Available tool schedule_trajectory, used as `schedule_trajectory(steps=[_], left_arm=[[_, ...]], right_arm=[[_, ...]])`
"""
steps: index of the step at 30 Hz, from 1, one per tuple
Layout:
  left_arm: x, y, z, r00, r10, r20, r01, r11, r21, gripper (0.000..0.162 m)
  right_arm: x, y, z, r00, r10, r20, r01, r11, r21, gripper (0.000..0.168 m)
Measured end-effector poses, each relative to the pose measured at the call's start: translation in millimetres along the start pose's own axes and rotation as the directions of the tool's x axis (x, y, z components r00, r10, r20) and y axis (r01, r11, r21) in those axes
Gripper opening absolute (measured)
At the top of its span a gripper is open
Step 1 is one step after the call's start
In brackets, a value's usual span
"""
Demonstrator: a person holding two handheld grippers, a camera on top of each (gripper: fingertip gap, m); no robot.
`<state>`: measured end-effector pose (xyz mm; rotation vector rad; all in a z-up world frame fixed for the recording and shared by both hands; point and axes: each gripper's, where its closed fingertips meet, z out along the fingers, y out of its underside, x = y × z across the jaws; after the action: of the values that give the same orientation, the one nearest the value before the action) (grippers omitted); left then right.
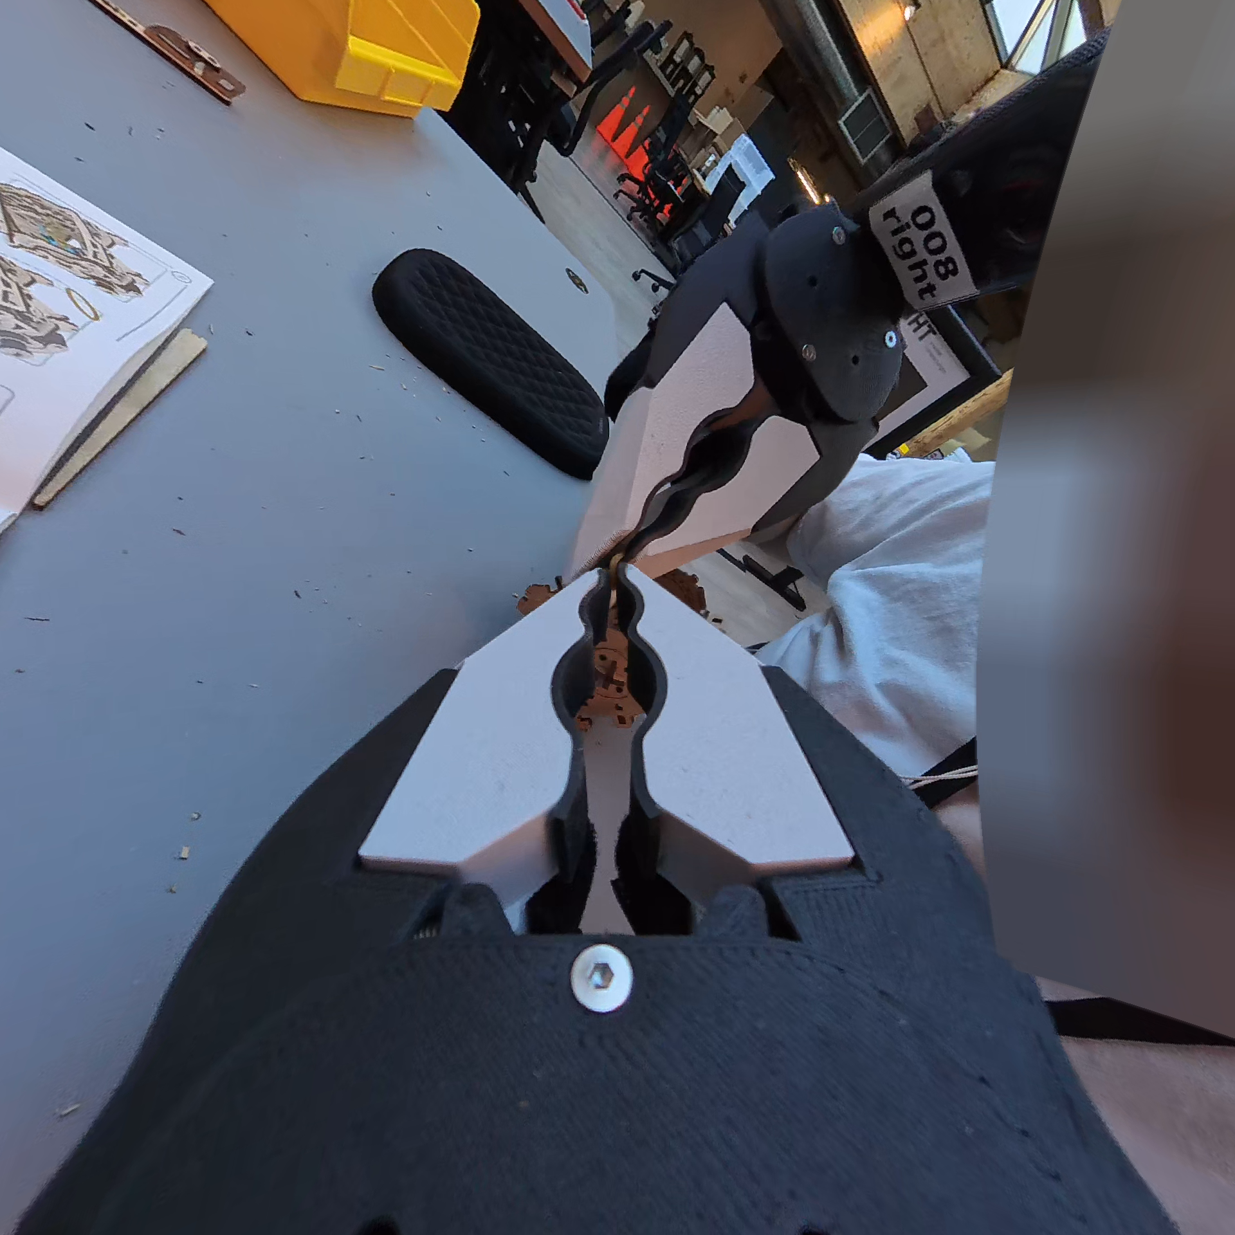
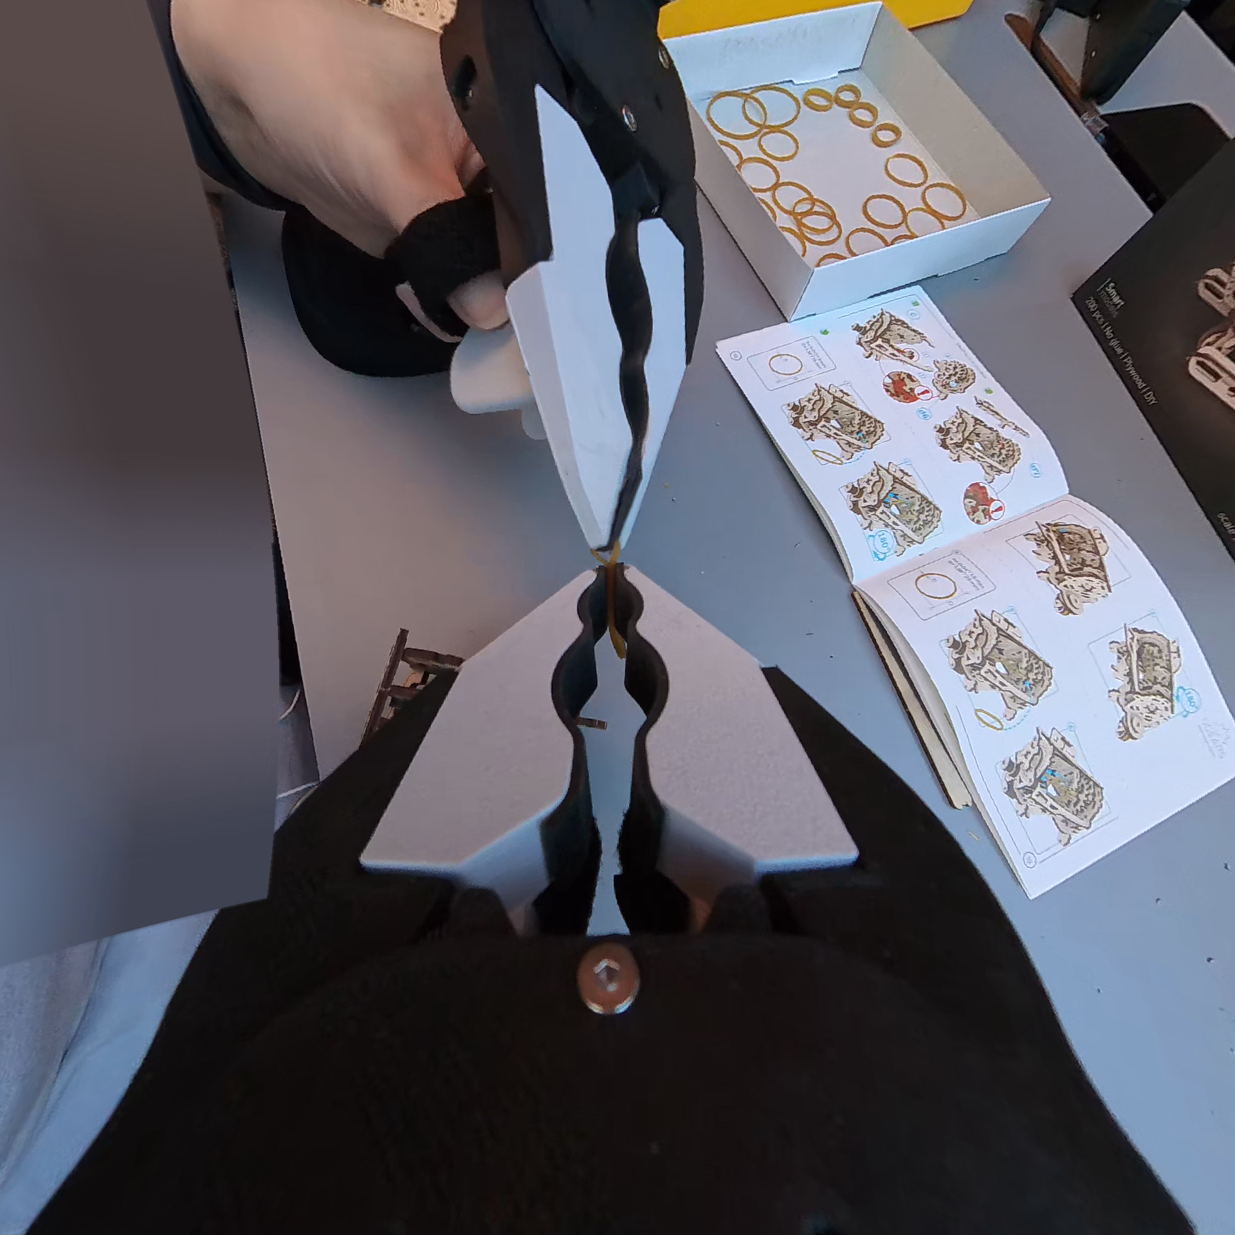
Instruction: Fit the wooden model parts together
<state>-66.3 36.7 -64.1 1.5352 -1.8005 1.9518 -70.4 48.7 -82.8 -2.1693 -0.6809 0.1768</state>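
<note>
The grey tabletop (image 2: pixel 414 468) was the broadest thing in view, smooth and matte, flecked with fine wood shavings. Its near edge ran just beside the two grippers, and they met over that edge with open air below them. Most bare room lay on the tabletop between the booklet and the black pad.

An open instruction booklet (image 2: pixel 989 601) lay flat with glossy white pages, a thin plywood sheet (image 1: pixel 127 414) poking out from under it. Beyond it stood a shallow white cardboard box (image 2: pixel 935 267) holding loose tan rubber bands, and a hard yellow plastic bin (image 1: pixel 354 47) sat near the far corner. A black oblong pad (image 1: pixel 488 381) with a quilted diamond texture rested close to the tabletop's edge.

The left gripper (image 1: pixel 618 568) and the right gripper (image 2: pixel 611 571) were black printed bodies with pale wedge-shaped fingers and wavy black inner pads. They met tip to tip. Each had its jaws clenched on the same thin tan rubber band (image 2: pixel 609 588), which was drawn taut across the small gap between the tips.

The wooden model (image 1: pixel 611 681), laser-cut brown plywood with toothed edges, lay below the left gripper's fingers at the tabletop's edge, seen only through the gap between the pads. Whether it touched either gripper could not be told.
</note>
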Motion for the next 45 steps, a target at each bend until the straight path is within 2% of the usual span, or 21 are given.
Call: schedule_trajectory(steps=[4, 14, 19, 28, 31, 38, 45], left_arm=[[-2, 0, 1, 0.999, -0.034, -0.012, 0.034, 0.999, 0.001, 0.0], [-8, 3, 4, 0.985, -0.17, -0.04, 0.17, 0.985, 0.008, 0.0], [-11, 2, 6, 0.975, -0.214, -0.051, 0.215, 0.976, 0.023, 0.0], [-14, -2, 10, 0.966, -0.251, -0.066, 0.255, 0.966, 0.053, 0.0], [-13, -4, 10, 0.966, -0.249, -0.065, 0.253, 0.965, 0.064, 0.0], [-14, -4, 10, 0.965, -0.252, -0.066, 0.256, 0.964, 0.068, 0.0], [-14, -3, 11, 0.962, -0.263, -0.075, 0.268, 0.961, 0.066, 0.0]], right_arm=[[2, 4, 1, 1.0, -0.01, -0.019, 0.01, 1.0, -0.006, 0.0], [8, 6, -1, 0.957, -0.227, -0.179, 0.224, 0.974, -0.035, 0.03], [9, 3, -5, 0.906, -0.339, -0.254, 0.34, 0.94, -0.044, 0.03], [6, -3, -4, 0.952, -0.212, -0.223, 0.215, 0.977, -0.011, 0.028], [13, -3, -5, 0.95, -0.188, -0.249, 0.191, 0.982, -0.013, 0.02], [13, 2, -5, 0.953, -0.184, -0.241, 0.181, 0.983, -0.036, 0.009], [12, 4, -5, 0.946, -0.204, -0.251, 0.196, 0.979, -0.057, 0.007]])
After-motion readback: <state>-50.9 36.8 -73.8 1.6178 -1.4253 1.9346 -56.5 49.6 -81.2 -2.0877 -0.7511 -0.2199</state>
